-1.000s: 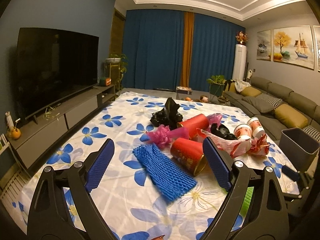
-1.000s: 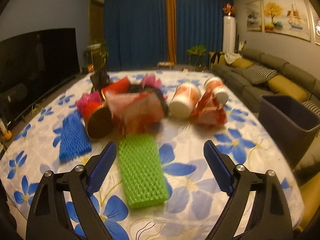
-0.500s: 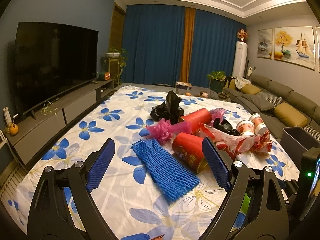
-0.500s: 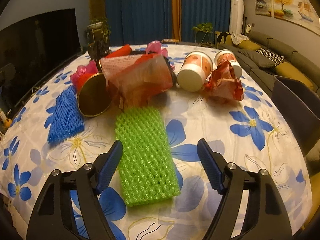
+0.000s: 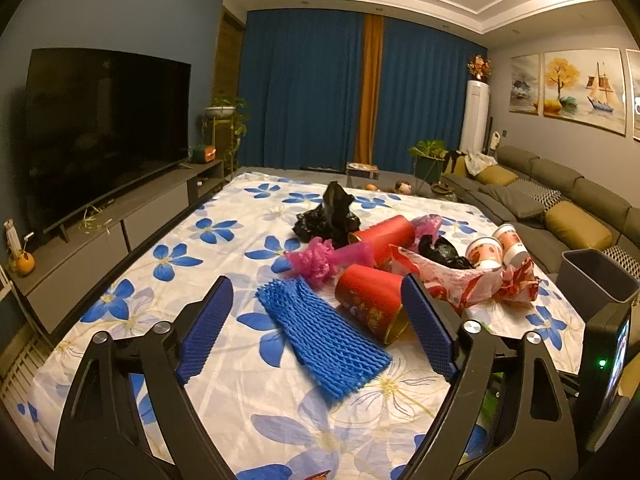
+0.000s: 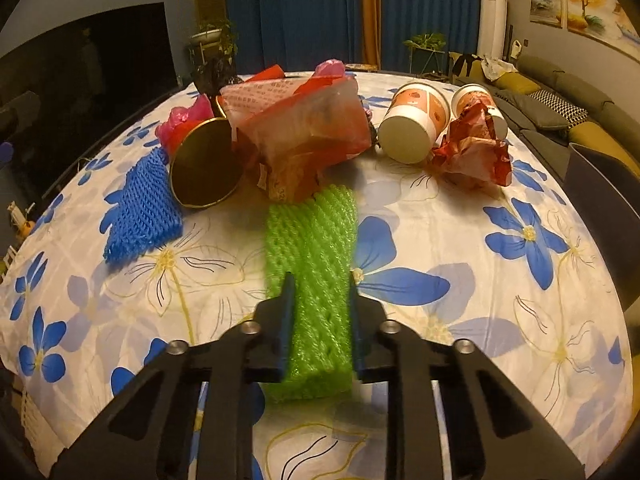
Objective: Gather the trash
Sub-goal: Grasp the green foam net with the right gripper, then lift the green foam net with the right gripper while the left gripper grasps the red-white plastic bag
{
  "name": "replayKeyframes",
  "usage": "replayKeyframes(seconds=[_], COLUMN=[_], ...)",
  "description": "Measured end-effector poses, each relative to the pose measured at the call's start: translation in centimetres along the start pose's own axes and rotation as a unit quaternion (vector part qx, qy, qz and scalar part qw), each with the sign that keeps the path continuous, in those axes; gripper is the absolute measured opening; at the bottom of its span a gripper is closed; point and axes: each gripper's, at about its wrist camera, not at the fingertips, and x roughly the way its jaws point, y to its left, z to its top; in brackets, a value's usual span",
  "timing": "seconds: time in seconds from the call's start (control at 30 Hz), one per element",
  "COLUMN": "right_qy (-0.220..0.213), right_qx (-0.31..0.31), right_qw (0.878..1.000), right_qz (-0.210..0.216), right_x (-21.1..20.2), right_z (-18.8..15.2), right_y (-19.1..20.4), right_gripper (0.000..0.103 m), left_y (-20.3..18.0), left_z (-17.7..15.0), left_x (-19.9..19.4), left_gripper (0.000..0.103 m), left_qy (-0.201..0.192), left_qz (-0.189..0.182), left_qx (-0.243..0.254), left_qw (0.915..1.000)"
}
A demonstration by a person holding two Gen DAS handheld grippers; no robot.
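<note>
The green foam net (image 6: 312,276) was squeezed by the right tool (image 6: 318,312) at bottom center; lifting to the gray bin (image 6: 600,208) seemed next.

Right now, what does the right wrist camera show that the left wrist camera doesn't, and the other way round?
Only the right wrist view shows the right claw shut on the green foam net. Only the left wrist view shows the open left claw and the black plastic bag. Both show the blue foam net, the two paper cups and the gray bin.
</note>
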Motion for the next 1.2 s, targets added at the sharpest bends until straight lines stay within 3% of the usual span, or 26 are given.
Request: replayKeyframes(seconds=[0.33,0.57,0.7,0.97,1.2], right_qy=[-0.068,-0.112,-0.12,-0.123,-0.13], right_qx=[0.014,0.033,0.037,0.044,0.051], right_qw=[0.998,0.993,0.992,0.991,0.99], right_qz=[-0.007,-0.02,-0.024,-0.023,-0.012], right_x=[-4.0,-6.7,-7.4,-7.8,-8.2], right_z=[0.3,0.2,0.1,0.0,-0.2], right_y=[-1.8,-3.9,-4.8,-5.8,-6.2], right_gripper=[0.016,0.016,0.016,0.016,0.016], left_y=[-3.5,-7.6,-9.4,-10.7,-10.7], left_z=[-0.2,-0.6,-1.0,-1.5,-1.6], left_x=[1.5,5.0,6.8,9.6,9.6], left_gripper=[0.08,0.066,0.061,0.032,0.006], left_qy=[0.018,0.058,0.074,0.113,0.113], left_qz=[-0.056,-0.113,-0.121,-0.134,-0.145], left_qx=[0.013,0.015,0.025,0.023,0.022], left_qw=[0.9982,0.9917,0.9896,0.9842,0.9828])
